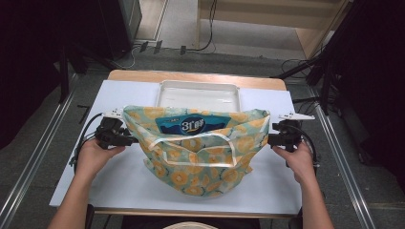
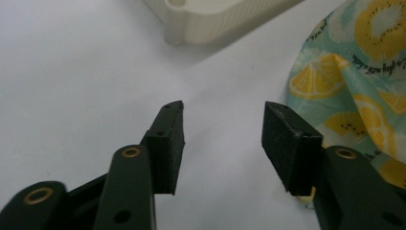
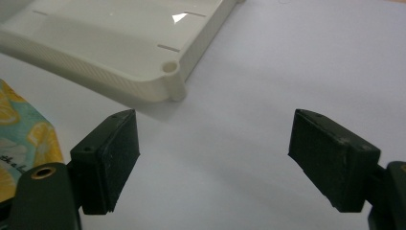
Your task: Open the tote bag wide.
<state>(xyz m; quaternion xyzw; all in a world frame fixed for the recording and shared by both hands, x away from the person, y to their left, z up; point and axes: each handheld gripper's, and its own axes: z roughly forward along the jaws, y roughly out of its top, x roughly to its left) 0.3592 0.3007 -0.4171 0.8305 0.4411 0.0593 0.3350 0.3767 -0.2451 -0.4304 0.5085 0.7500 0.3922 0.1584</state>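
A cloth bag (image 1: 200, 148) printed with yellow lemon slices on teal lies in the middle of the white table cover, its mouth open toward the far side. A blue packet (image 1: 184, 125) sticks out of it. My left gripper (image 1: 125, 140) sits at the bag's left edge, jaws open with bare table between them; the bag's cloth (image 2: 354, 72) lies just right of its right jaw. My right gripper (image 1: 273, 139) is at the bag's right edge, jaws wide open over bare table, with a strip of bag (image 3: 21, 134) at its left.
A shallow white tray (image 1: 198, 96) stands behind the bag; its corner (image 2: 191, 24) and rim (image 3: 143, 81) lie just beyond each gripper. The white cover (image 1: 119, 186) spans a wooden table. Cables and dark stands lie on the floor beyond.
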